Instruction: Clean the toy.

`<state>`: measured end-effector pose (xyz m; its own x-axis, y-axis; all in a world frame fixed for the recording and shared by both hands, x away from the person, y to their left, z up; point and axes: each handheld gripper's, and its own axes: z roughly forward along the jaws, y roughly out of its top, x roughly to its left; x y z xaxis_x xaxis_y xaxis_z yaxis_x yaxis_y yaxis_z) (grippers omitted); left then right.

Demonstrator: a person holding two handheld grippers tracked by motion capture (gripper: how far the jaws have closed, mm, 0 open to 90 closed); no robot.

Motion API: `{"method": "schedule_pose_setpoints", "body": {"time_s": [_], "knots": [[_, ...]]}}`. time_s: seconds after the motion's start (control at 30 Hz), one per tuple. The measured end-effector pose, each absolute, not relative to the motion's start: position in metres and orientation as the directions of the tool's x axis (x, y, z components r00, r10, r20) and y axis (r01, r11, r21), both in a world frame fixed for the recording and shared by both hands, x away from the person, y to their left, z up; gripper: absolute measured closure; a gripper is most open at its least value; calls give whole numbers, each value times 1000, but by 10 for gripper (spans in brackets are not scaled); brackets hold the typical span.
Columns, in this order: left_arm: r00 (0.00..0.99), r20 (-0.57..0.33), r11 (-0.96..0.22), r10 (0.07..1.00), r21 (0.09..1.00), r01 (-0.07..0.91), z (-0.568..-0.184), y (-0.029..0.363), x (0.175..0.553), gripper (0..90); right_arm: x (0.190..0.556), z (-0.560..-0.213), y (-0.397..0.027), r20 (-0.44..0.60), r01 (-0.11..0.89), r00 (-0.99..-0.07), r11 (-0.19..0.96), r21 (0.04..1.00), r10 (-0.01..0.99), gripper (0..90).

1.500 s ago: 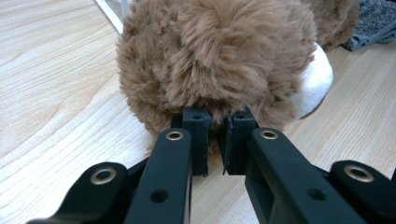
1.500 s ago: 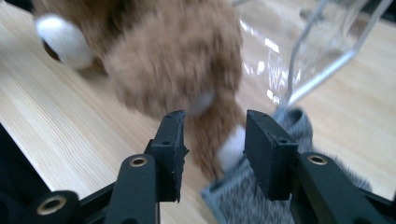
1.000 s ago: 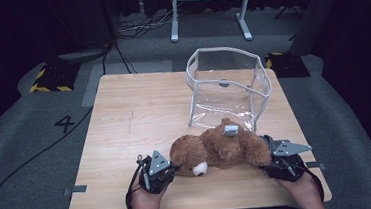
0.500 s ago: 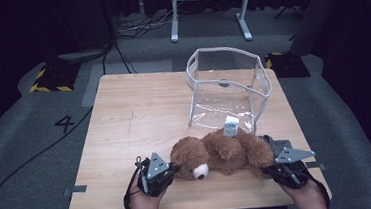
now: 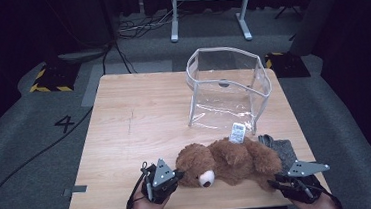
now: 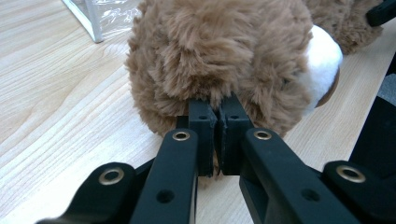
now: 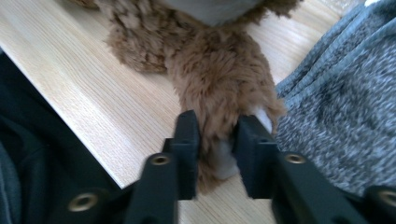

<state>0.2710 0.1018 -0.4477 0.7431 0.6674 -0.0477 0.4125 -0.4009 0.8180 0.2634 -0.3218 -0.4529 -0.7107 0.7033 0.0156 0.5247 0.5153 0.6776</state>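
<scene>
A light wooden desk (image 5: 140,123) with a pale grain stands on grey carpet (image 5: 32,161) in a dim room whose back is almost black. On the carpet to the left a white figure four (image 5: 64,124) is marked, a dark cable (image 5: 37,154) snakes across it, and black-and-yellow hazard tape (image 5: 52,87) edges a dark plate near the desk's far left corner. Beyond the desk rise the white legs of a metal stand (image 5: 206,12). A strip of grey tape (image 5: 75,190) sits at the desk's near left edge. A brown teddy bear (image 5: 228,160) lies along the near edge, its white muzzle towards the person. Behind it a clear plastic bag (image 5: 227,88) with white trim stands open-topped, and a grey knitted cloth (image 5: 282,152) lies just beside the bear's right end. The left gripper (image 5: 172,178) has its fingers (image 6: 203,135) clenched on the fur of the bear's head, nearly meeting. The right gripper (image 5: 279,180) has its fingers (image 7: 187,149) set on either side of the bear's leg, the fur filling the gap; its jaws have just been opening, and whether they press I cannot tell.
</scene>
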Motion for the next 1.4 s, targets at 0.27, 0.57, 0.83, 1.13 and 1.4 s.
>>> {"method": "schedule_pose_setpoints", "body": {"time_s": [0.27, 0.57, 0.83, 1.13, 1.4], "knots": [[744, -35, -406, 667, 820, 403, -448, 98, 270, 875, 266, -438, -347, 24, 514, -695, 472, 716, 719, 589], [741, -18, -413, 672, 821, 395, -448, 97, 270, 875, 310, -438, -353, -2, 575, -597, 431, 696, 802, 466], [745, -21, -414, 667, 821, 393, -448, 97, 269, 875, 351, -467, -342, -18, 672, -565, 473, 570, 825, 419], [751, -7, -425, 660, 821, 381, -447, 95, 269, 874, 353, -470, -352, -15, 713, -537, 464, 525, 843, 766], [751, -9, -423, 661, 822, 382, -447, 95, 270, 874, 318, -434, -366, 29, 622, -535, 371, 690, 844, 774]]}}
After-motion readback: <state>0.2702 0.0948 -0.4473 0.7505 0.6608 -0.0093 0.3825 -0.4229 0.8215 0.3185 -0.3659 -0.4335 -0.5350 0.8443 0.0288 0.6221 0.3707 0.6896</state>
